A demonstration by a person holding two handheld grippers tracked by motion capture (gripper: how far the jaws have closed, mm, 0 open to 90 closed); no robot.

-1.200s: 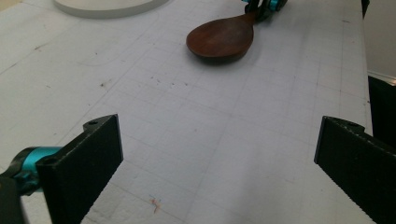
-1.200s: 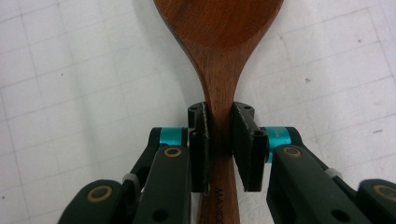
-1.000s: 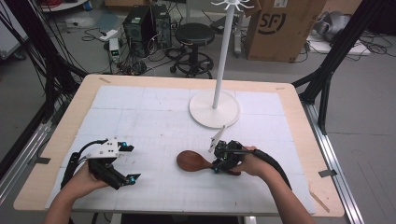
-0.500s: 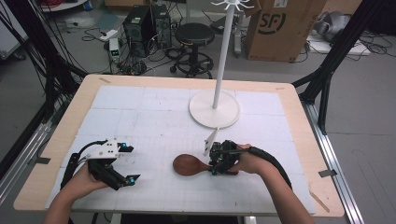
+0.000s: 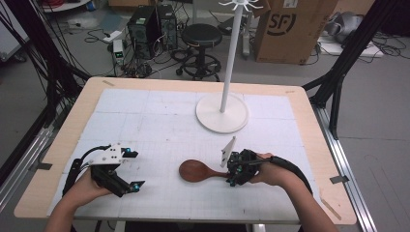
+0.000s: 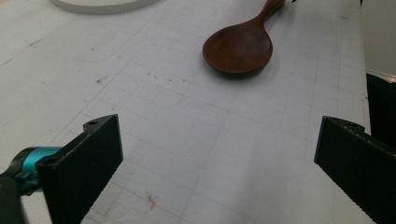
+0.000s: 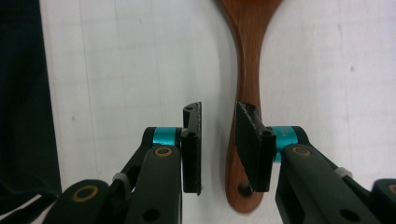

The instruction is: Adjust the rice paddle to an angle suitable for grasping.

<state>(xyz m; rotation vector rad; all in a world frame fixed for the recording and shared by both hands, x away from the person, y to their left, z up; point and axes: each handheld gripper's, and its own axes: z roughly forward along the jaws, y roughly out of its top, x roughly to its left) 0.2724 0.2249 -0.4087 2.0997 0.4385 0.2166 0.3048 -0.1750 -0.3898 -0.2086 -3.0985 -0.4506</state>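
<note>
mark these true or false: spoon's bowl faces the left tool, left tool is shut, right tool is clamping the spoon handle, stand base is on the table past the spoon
1. The wooden spoon lies with its bowl toward the left tool. True.
2. The left tool is shut. False: its jaws stand wide apart with nothing between them.
3. The right tool clamps the spoon's handle. False: its jaws have just been closing, but bare table shows in the narrow gap, and the handle lies to one side, under one jaw.
4. The white stand's round base sits on the table beyond the spoon. True.
</note>
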